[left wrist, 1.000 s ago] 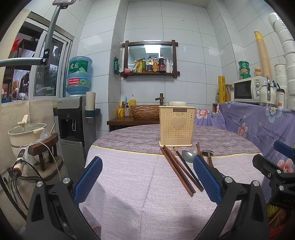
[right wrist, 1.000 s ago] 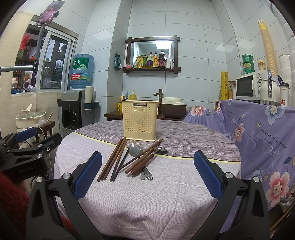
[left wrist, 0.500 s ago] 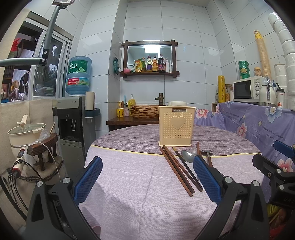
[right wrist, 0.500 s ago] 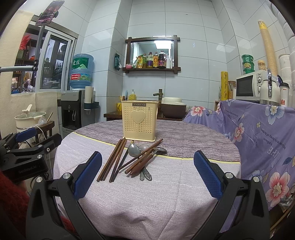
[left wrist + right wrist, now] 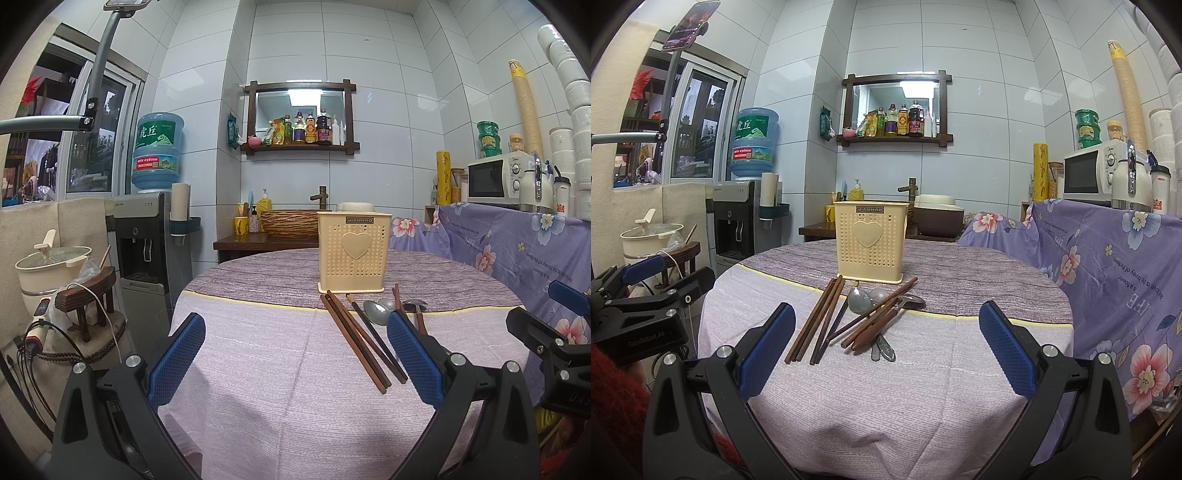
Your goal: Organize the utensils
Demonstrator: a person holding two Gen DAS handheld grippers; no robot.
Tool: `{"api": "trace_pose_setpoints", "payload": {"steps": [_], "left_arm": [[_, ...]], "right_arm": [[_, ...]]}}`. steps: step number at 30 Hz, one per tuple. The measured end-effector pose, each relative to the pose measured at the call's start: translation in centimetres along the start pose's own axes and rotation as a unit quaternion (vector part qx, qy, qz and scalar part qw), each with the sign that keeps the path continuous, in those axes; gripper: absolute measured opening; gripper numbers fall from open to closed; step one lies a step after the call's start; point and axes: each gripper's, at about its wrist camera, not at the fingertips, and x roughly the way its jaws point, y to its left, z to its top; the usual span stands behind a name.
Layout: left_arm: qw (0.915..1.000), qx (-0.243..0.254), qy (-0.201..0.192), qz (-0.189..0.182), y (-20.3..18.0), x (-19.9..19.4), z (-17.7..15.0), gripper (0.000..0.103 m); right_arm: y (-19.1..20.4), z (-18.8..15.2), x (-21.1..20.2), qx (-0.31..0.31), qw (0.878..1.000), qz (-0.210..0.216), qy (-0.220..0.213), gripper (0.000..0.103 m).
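A cream perforated utensil holder (image 5: 870, 243) with a heart on its front stands upright on the round table; it also shows in the left wrist view (image 5: 354, 252). In front of it lie dark wooden chopsticks (image 5: 818, 319), metal spoons (image 5: 860, 300) and brown-handled utensils (image 5: 877, 325). The left wrist view shows the chopsticks (image 5: 354, 341) and a spoon (image 5: 376, 313). My left gripper (image 5: 295, 354) is open and empty, short of the pile and left of it. My right gripper (image 5: 886, 345) is open and empty, just short of the pile.
The table carries a lilac cloth (image 5: 886, 398) with a darker striped band at the back. A water dispenser (image 5: 147, 236) and a pot (image 5: 51, 266) stand to the left. A floral-covered counter (image 5: 1108, 251) with a microwave (image 5: 1089, 173) is to the right.
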Motion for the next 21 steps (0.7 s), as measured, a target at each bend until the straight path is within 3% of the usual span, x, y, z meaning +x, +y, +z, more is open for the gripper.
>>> {"api": "trace_pose_setpoints", "payload": {"steps": [21], "left_arm": [[1.0,0.0,-0.001,0.0,0.02,0.02,0.03,0.098]], "right_arm": [[0.2,-0.04,-0.05,0.0,1.0,0.0,0.0,0.098]]}}
